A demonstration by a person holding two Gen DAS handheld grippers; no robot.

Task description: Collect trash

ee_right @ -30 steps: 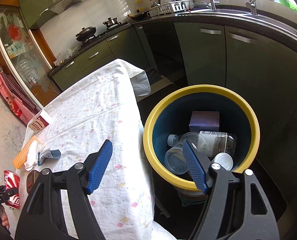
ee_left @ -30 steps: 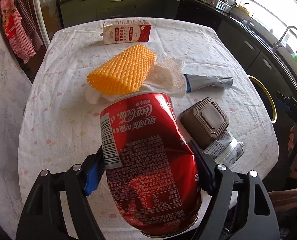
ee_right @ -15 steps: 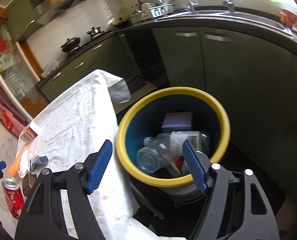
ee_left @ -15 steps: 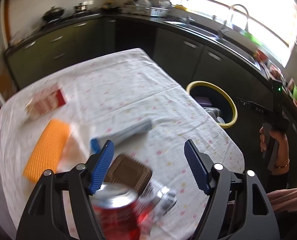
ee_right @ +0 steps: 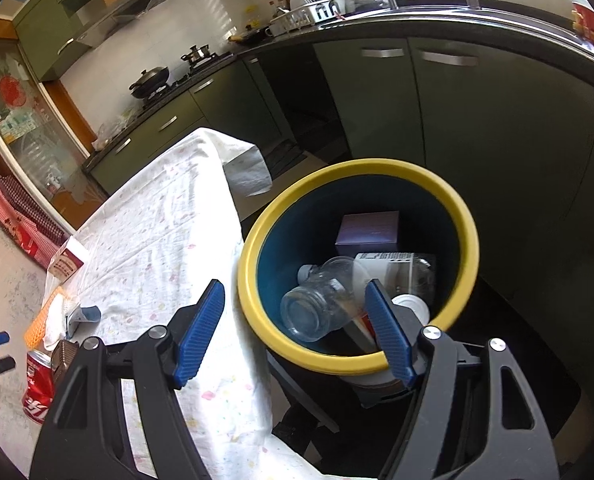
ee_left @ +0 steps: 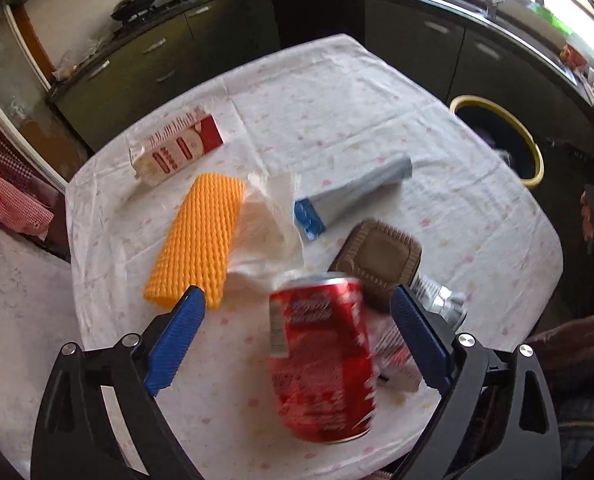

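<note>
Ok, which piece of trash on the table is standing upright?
The red can, standing between the left gripper's open fingers. The milk carton, orange net and tube lie flat.

A glossy red metal drink can (ee_left: 323,360) stands on the matt white speckled cloth covering the bench (ee_left: 337,92). Beside it lie a rough orange foam-net sleeve (ee_left: 197,240), a ribbed brown plastic tray (ee_left: 377,260) and a red-and-white paper carton (ee_left: 177,150). The smooth yellow-rimmed blue plastic bin (ee_right: 457,208) holds a clear plastic bottle (ee_right: 321,304).
</note>
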